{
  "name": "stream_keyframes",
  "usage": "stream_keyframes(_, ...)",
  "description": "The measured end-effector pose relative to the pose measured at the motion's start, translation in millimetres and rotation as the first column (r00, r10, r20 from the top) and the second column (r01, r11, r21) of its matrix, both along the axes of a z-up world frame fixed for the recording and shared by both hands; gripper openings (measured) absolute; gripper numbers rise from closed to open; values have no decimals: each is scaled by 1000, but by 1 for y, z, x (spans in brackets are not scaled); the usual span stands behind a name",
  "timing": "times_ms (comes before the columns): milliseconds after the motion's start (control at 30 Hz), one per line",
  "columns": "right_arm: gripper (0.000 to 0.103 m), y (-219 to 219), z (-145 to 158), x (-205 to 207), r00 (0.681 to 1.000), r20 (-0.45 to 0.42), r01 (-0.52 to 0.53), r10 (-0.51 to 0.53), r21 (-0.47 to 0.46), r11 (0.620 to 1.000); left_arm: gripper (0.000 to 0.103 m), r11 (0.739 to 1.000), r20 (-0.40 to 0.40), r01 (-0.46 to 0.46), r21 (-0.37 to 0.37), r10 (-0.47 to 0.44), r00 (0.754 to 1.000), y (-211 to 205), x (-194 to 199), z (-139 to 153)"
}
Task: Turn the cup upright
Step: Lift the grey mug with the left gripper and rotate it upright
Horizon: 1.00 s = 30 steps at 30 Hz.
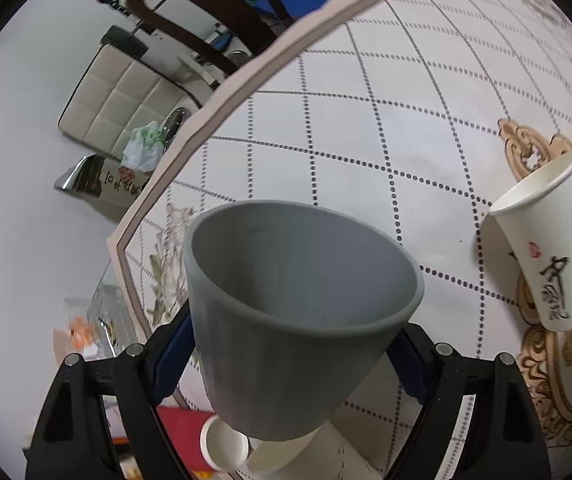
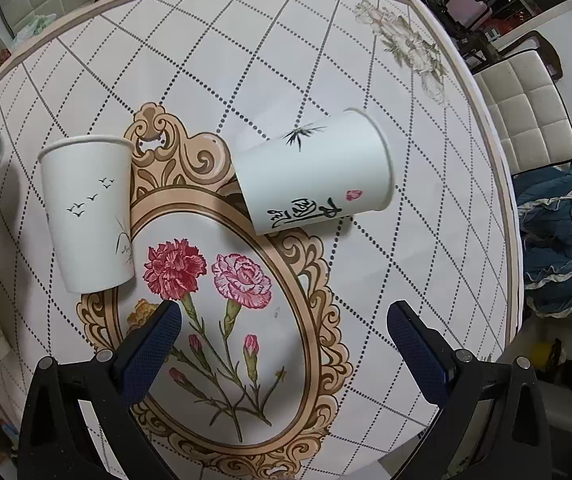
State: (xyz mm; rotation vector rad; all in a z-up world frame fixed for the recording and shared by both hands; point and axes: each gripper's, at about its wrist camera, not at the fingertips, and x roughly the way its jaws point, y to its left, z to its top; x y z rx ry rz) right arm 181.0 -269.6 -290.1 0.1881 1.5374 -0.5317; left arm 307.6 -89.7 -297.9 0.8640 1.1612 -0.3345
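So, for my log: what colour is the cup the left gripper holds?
Plain grey cup, no print, clamped in the left gripper; clearest in the left wrist view.

Plain grey cup (image 1: 298, 320), white paper cups (image 2: 90, 216) with ink birds, black calligraphy, floral dotted-lattice tablecloth (image 2: 246, 60)

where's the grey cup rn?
The grey cup is clamped in the left gripper, mouth tilted up, above the table's left edge. In the right wrist view it shows at the far left, beside the upright paper cup.
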Motion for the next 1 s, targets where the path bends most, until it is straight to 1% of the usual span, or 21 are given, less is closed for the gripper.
stream_keyframes(200, 103, 3, 17, -11, 1000, 20, -8, 8, -4, 1000, 85, 992, -12, -92, -84, 91, 996, 19, -14, 39)
stream_keyframes(400, 103, 4, 36, -31, 998, 51, -29, 28, 10, 1000, 85, 973, -15, -179, -146, 179, 984, 33, -47, 78)
stream_keyframes(467, 103, 4, 42, -38, 997, 61, -40, 39, 18, 999, 85, 962, -25, -216, -166, 214, 976, 37, -60, 89)
stream_keyframes(533, 103, 3, 48, -48, 996, 73, -54, 52, 29, 998, 85, 946, -52, -263, -191, 258, 965, 42, -77, 101)
stream_keyframes(633, 103, -5, 54, -62, 994, 87, -62, 59, 33, 998, 85, 920, -91, -325, -217, 313, 945, 43, -102, 111)
stream_keyframes(700, 103, -12, 54, -75, 994, 89, -60, 56, 44, 997, 85, 901, -126, -368, -228, 348, 929, 43, -120, 112)
stream_keyframes(767, 103, -19, 50, -86, 995, 83, -62, 57, 51, 997, 85, 877, -180, -420, -235, 385, 905, 41, -135, 107)
stream_keyframes(867, 103, -28, 41, -104, 996, 63, -65, 61, 56, 996, 85, 829, -269, -512, -227, 452, 851, 39, -159, 91)
stream_keyframes(967, 103, -39, 29, -119, 998, 41, -60, 57, 62, 996, 85, 792, -341, -574, -207, 492, 801, 34, -180, 70)
stream_keyframes(1000, 103, -42, 25, -123, 998, 34, -58, 56, 64, 996, 85, 777, -373, -600, -193, 507, 777, 30, -188, 59)
